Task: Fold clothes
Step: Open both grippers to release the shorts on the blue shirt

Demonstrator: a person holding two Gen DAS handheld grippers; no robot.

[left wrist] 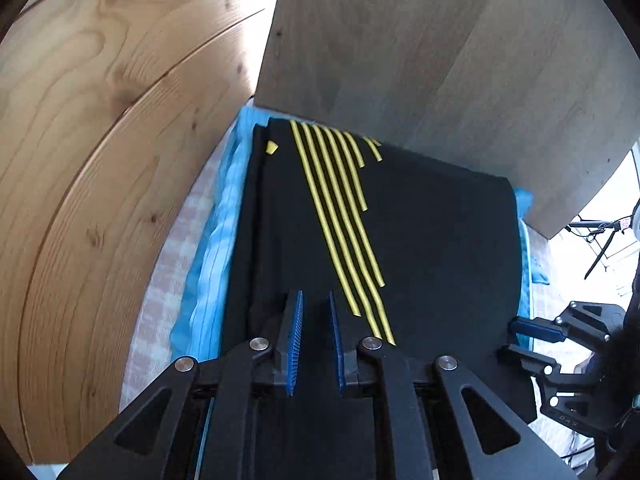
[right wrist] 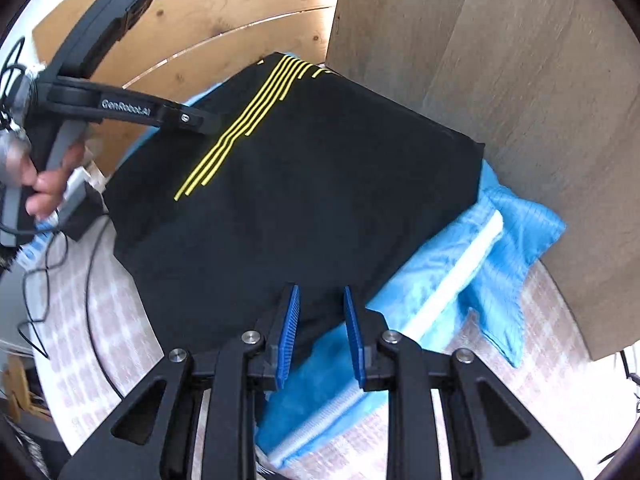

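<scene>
A black garment with yellow stripes [left wrist: 400, 240] lies folded flat on top of a blue garment [left wrist: 208, 248]; it also shows in the right wrist view [right wrist: 312, 184], over the blue garment [right wrist: 472, 272]. My left gripper [left wrist: 315, 300] is open, low over the black garment's near left part, nothing between its blue pads. My right gripper [right wrist: 320, 292] is open over the black garment's near edge; it shows at the right in the left wrist view [left wrist: 512, 338]. The left gripper appears at the black garment's left side in the right wrist view [right wrist: 208, 120].
The clothes lie on a pink checked cloth [right wrist: 520, 392]. A grey wood panel [left wrist: 460, 60] stands behind the pile and a pine board wall [left wrist: 100, 120] to the left. Cables [right wrist: 40, 272] trail at the left. A tripod [left wrist: 600, 240] stands far right.
</scene>
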